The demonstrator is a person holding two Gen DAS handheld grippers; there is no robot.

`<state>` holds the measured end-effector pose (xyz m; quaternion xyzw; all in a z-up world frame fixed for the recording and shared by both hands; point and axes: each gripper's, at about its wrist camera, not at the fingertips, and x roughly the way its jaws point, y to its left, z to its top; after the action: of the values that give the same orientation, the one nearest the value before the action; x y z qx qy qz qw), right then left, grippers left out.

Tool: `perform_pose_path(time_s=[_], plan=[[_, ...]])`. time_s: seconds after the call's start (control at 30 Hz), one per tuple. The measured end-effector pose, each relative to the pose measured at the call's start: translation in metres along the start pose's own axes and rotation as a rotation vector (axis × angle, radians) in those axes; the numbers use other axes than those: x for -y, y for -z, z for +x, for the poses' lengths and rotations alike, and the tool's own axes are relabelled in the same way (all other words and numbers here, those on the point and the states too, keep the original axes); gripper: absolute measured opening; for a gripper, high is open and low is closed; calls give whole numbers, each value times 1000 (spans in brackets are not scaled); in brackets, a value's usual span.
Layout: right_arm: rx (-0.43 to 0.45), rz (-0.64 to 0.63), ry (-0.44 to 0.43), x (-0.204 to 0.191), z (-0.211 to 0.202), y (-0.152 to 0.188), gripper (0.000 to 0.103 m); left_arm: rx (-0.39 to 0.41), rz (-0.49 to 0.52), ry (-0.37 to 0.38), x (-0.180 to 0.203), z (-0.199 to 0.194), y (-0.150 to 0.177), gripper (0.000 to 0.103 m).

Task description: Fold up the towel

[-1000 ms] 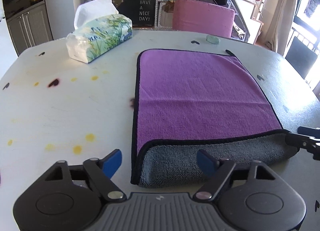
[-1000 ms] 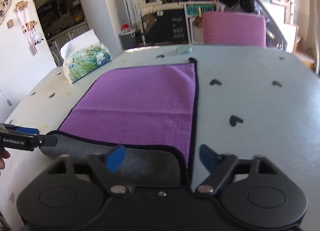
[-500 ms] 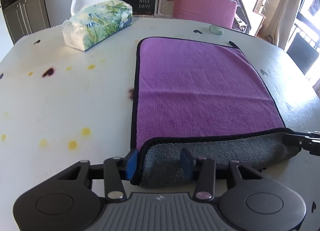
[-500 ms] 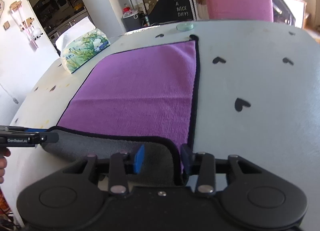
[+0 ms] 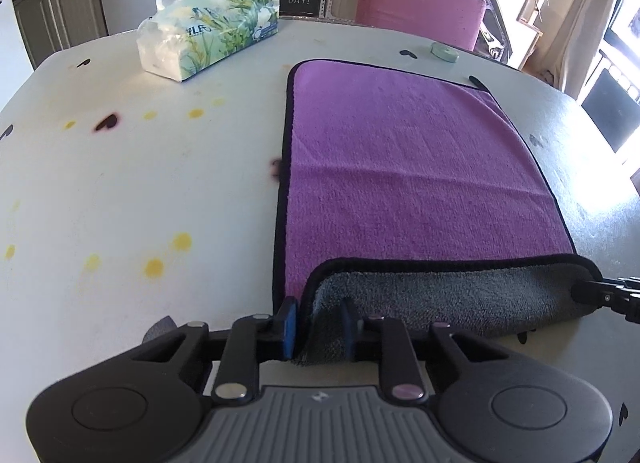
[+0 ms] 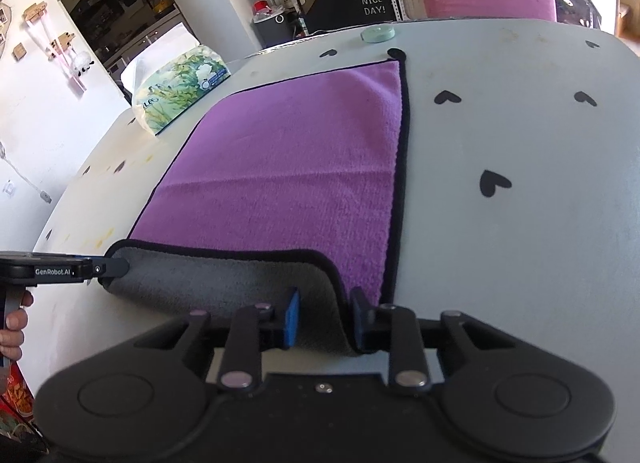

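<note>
A purple microfibre towel with a grey underside and black piping (image 5: pixel 408 167) lies spread on the pale round table with small black heart marks and yellow stains (image 5: pixel 120 191). Its near edge is turned up and over, so a band of the grey side faces up along the front.

The left tongs (image 5: pixel 318 323) are clamped on the towel's near left corner, blue pads pressing the grey fabric from both sides. The right tongs (image 6: pixel 326 321) are clamped on the near right corner in the same way, with the black-piped edge curving down between the pads. Each pair of tongs shows in the other's view, at the far end of the turned-up band.

A soft pack of tissues printed with green leaves (image 5: pixel 208 35) sits on the table well to the left of the towel's far edge. A small round mint-green disc (image 6: pixel 378 34) lies just beyond the towel's far right corner.
</note>
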<state>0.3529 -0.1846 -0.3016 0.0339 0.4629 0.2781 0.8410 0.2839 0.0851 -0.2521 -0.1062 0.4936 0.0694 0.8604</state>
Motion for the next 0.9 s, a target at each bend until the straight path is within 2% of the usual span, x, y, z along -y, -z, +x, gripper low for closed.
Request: perform_pose_path(time_s=[0.1,0.17,0.4,0.53,0.7,0.9], plan=[[8,7,7,0,-2,3,22,-3,9,-14,2,-1,1,17],[15,12,10,1,-3,5,19,-3,10,-13,4,-1,1,9],[44,15,31,0,-6,6,5,15,16,-37,6,-6,2,5],[75,1,30,-3,-13,1,4,43,10,-35,4,-17,-5,5],[113,-19,30,-6,-23,-17,4,90,31,-41,9,-30,-29,5],[160,-38,28,-6,-29,-56,4,144,51,-39,11,-37,-81,5]])
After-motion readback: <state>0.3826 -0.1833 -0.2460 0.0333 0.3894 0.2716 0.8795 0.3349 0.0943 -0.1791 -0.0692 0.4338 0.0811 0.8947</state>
